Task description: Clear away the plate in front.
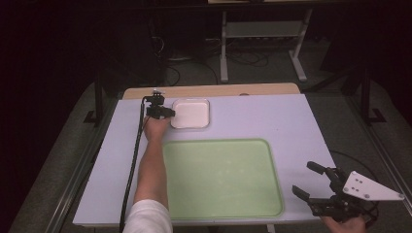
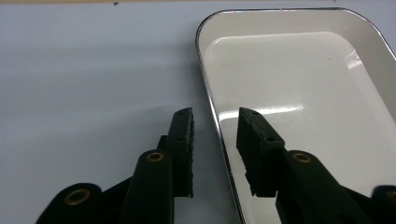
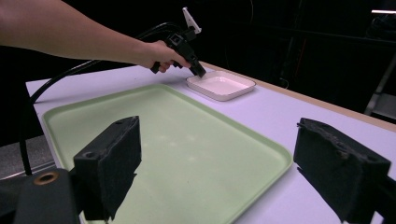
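On the pale lilac-white table (image 1: 252,119) lie two things: a large, light green rectangular plastic tray (image 1: 222,178) with rounded corners in the near middle, and a small, white, glossy rectangular dish (image 1: 191,113) with a thin dark rim just beyond the tray's far left corner. Both are empty.

The left hand-held gripper (image 1: 167,112) sits at the far left of the table, held by the person's left hand (image 1: 156,127), with its black cable (image 1: 132,165) trailing back toward the near edge. Its tips are at the left edge of the white dish. In the left gripper view, the left hand-held gripper (image 2: 215,140) straddles that rim: one black ribbed jaw is outside over the table and the other is inside over the dish floor. A clear gap remains on each side of the rim, so the jaws are released and not clamped on it.

The right hand-held gripper (image 1: 306,179) hovers at the near right corner of the table, right of the green tray, with its grey three-cornered plate (image 1: 367,187) on top. Its jaws are spread wide and grasp nothing. In the right gripper view, they frame the near right part of the green tray (image 3: 187,135).
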`<state>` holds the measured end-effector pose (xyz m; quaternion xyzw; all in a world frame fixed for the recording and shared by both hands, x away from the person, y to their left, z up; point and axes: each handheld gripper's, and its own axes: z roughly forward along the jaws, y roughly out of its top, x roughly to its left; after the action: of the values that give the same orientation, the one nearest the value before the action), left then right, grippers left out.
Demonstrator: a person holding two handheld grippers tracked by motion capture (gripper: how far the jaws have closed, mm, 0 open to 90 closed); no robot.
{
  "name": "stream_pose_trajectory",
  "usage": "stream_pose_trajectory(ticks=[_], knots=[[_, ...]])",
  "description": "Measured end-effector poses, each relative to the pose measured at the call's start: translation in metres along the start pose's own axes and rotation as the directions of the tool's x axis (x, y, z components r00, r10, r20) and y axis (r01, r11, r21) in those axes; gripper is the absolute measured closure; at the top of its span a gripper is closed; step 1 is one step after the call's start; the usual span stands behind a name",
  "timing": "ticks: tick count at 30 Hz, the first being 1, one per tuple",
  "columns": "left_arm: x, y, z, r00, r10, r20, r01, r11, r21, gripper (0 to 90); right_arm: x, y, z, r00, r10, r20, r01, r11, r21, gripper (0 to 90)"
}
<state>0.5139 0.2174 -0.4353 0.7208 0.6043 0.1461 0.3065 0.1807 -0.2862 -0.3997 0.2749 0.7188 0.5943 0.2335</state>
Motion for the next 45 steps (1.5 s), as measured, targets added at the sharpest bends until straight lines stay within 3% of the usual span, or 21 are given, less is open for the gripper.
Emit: stream_pose_trajectory(ticks=[3,10,14,20,22,26,30,32,34,40,45], knots=[[0.001,0.001,0.002,0.9996,-0.028,-0.001,0.028,0.9992,0.028,70.6,-0.001,0.0,-0.001,1.0,0.002,0.0,-0.002,1.0,-0.004,14.2],[-0.002,0.001,0.006,0.9996,-0.027,0.005,0.027,0.9983,0.051,77.6,0.001,0.002,-0.001,0.9998,0.015,-0.014,-0.015,1.0,-0.025,14.2],[-0.004,0.001,0.006,0.9998,-0.021,-0.003,0.021,0.9985,0.051,77.6,0.002,0.002,-0.001,0.9998,0.016,-0.015,-0.016,0.999,-0.027,14.2],[-0.007,0.003,0.007,0.9982,-0.057,-0.018,0.058,0.997,0.052,83.0,0.002,0.002,-0.001,0.9997,0.017,-0.019,-0.017,0.999,-0.027,14.2],[-0.004,0.003,0.006,0.9926,-0.121,-0.006,0.121,0.991,0.057,84.6,0.002,0.002,-0.001,0.9997,0.016,-0.019,-0.016,0.999,-0.028,14.2],[-0.004,0.002,0.006,0.9896,-0.143,-0.014,0.144,0.9885,0.047,86.3,0.002,0.001,-0.001,0.9997,0.017,-0.02,-0.017,1.0,-0.022,14.2],[-0.001,0.001,0.005,0.9728,-0.231,0.022,0.23,0.9729,0.018,88.6,0.002,0.001,-0.002,0.9997,0.017,-0.017,-0.018,1.0,-0.024,14.2],[-0.001,0.003,0.003,0.9672,-0.252,0.032,0.252,0.9677,0.002,88.7,0.001,0.0,-0.002,0.9997,0.02,-0.017,-0.02,0.999,-0.026,14.2],[-0.002,0.003,0.002,0.9683,-0.248,0.029,0.248,0.9687,0.001,88.7,0.001,0.0,-0.002,0.9996,0.022,-0.018,-0.022,0.999,-0.026,14.2],[-0.002,0.001,-0.001,0.9636,-0.265,0.031,0.266,0.9639,-0.016,88.7,0.001,0.0,-0.002,0.9995,0.025,-0.019,-0.026,0.999,-0.025,14.2],[-0.002,0.002,-0.006,0.95,-0.305,0.065,0.309,0.95,-0.048,88.7,0.001,-0.001,-0.001,0.9995,0.024,-0.02,-0.025,0.999,-0.024,14.2]])
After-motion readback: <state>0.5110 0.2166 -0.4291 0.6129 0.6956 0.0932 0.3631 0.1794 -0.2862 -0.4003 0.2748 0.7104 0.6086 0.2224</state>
